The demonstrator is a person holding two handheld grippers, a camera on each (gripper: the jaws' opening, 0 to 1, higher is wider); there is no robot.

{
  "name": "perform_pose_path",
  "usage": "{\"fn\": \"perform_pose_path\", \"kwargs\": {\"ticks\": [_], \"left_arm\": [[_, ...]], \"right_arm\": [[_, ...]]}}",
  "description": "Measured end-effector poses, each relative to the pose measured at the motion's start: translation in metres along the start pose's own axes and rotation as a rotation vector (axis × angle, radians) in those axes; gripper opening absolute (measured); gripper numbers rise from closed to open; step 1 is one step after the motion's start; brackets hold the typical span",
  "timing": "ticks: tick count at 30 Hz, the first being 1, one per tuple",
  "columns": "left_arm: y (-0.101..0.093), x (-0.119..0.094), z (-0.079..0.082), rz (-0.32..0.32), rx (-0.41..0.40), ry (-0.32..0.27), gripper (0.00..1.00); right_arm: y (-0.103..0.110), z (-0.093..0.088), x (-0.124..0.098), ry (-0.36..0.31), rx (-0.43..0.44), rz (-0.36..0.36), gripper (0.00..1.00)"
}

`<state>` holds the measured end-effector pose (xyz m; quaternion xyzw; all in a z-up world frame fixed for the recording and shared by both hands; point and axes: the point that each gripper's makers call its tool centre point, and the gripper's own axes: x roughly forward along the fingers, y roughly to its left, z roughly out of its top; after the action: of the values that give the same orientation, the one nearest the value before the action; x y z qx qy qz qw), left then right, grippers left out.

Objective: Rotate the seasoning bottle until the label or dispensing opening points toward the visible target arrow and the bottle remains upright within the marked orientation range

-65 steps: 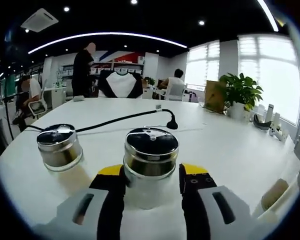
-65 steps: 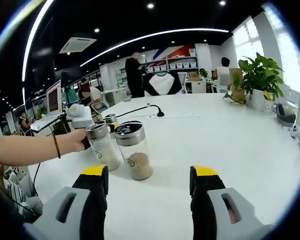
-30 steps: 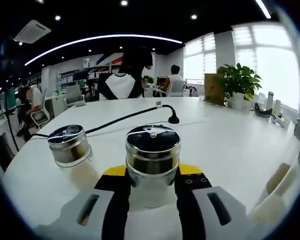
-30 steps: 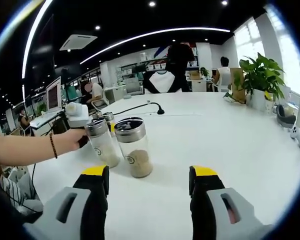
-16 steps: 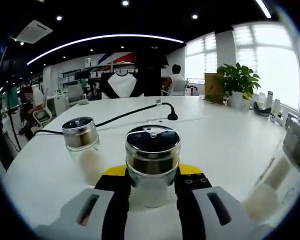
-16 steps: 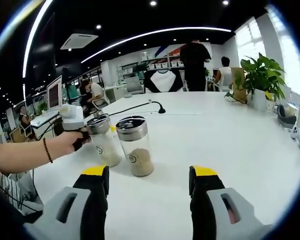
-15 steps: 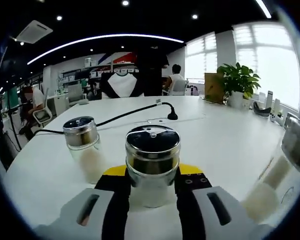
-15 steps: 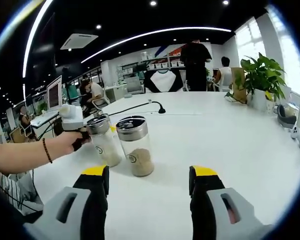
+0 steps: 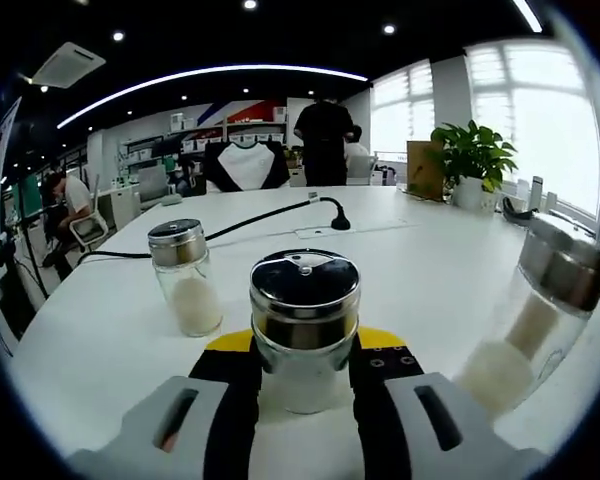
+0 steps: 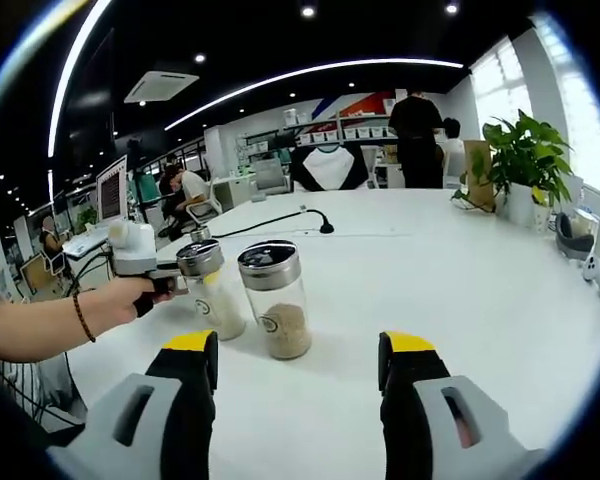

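Observation:
My left gripper (image 9: 302,342) is shut on a glass seasoning bottle (image 9: 304,318) with a shiny metal lid, held upright on the white table (image 9: 420,250). In the right gripper view a hand holds that left gripper (image 10: 180,287) on the same bottle (image 10: 212,292), which holds pale powder. Just right of it stands a free bottle (image 10: 278,300) with tan seasoning and a round logo; in the left gripper view this bottle (image 9: 535,310) is at the right. My right gripper (image 10: 300,345) is open, a short way in front of both bottles. No arrow mark is visible.
A third bottle (image 9: 185,275) with white powder stands to the left of the held one. A black cable with a gooseneck end (image 9: 280,215) runs across the table behind. A potted plant (image 10: 525,150) and small items (image 10: 580,235) sit at the far right. People stand and sit beyond the table.
The left gripper has swung with its bottle, so the tan bottle has come further into its view and the white-powder bottle sits nearer. The right gripper has not moved.

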<state>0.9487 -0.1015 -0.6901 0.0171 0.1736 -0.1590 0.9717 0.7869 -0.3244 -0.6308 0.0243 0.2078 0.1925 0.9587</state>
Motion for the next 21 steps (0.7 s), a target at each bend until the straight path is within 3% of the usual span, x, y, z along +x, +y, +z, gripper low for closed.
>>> {"fn": "perform_pose_path", "kwargs": {"ticks": [21], "left_arm": [[-0.008,-0.046,-0.017,-0.003,-0.013,0.001,0.36]], "right_arm": [[0.003,-0.003,0.001,0.009,-0.001,0.004,0.66]]}}
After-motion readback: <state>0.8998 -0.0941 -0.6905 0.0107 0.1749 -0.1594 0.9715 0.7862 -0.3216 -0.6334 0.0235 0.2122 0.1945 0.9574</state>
